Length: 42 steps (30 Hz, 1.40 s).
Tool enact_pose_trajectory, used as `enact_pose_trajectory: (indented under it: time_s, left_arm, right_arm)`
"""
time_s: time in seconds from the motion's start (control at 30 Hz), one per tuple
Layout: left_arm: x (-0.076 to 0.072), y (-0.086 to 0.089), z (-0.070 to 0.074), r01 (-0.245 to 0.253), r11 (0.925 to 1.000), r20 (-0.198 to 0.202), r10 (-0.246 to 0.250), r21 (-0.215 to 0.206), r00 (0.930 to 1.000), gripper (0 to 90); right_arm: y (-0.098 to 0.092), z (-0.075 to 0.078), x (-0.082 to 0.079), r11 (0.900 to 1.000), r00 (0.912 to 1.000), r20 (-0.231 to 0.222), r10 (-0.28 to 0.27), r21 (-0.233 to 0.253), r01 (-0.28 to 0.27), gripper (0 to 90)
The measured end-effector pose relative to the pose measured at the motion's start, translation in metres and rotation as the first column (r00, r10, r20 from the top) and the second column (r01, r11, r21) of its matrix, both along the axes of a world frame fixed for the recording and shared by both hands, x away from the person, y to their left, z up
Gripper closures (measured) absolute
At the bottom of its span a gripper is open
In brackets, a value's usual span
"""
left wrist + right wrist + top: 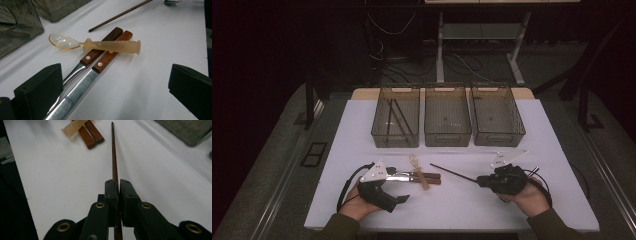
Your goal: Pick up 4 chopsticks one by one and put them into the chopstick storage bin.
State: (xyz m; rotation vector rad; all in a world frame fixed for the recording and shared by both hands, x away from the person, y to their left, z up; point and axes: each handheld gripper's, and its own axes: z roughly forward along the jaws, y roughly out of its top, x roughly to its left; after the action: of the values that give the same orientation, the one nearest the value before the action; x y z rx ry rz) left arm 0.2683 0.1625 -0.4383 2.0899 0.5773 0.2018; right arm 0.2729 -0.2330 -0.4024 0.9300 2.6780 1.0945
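Note:
My right gripper is shut on a thin dark brown chopstick, which lies flat on the white table and points left. Two metal utensils with wooden handles lie side by side at the table's front middle. A translucent amber spoon rests across their handles. My left gripper is open, its jaws wide apart, and the steel blades run close past its left jaw. Nothing is held between its jaws.
Three clear bins stand in a row at the back: the left bin holds dark chopsticks; the middle bin and right bin look empty. The white table's front edge lies just below both hands.

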Motion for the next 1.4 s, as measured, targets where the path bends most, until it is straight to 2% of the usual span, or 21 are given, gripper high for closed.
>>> enact_pose_trajectory:
  time_s: [0.13,0.3,0.43,1.07,1.3,1.4]
  left_arm:
    - [0.0,0.0,0.0,0.001,1.0,0.0,-0.001,0.0,1.0,0.0]
    - [0.0,0.0,0.0,-0.001,1.0,-0.003,0.001,-0.001,1.0,0.0]
    - [0.0,0.0,0.0,-0.001,1.0,-0.003,0.001,0.001,1.0,0.0]
    - [0.0,-0.001,-0.001,-0.007,1.0,-0.009,0.007,-0.005,0.9999,0.0]
    - [0.001,-0.001,-0.001,0.005,1.0,-0.004,-0.005,0.004,1.0,0.0]
    - [0.001,-0.001,-0.002,0.0,1.0,-0.007,0.0,-0.005,1.0,0.0]
  right_arm:
    - [-0.004,0.006,0.001,0.999,1.0,0.0,-0.004,0.04,0.004,85.2]
    - [-0.007,0.013,0.001,0.997,0.9991,0.04,-0.009,0.075,0.006,85.2]
    - [-0.01,0.017,0.003,0.995,0.9986,0.049,-0.018,0.101,0.013,85.2]
    - [-0.013,0.039,0.014,0.985,0.9928,0.107,-0.053,0.168,0.035,85.2]
    - [-0.008,0.047,0.021,0.979,0.99,0.127,-0.063,0.198,0.037,85.2]
    - [-0.003,0.049,0.025,0.978,0.9891,0.129,-0.071,0.204,0.043,85.2]
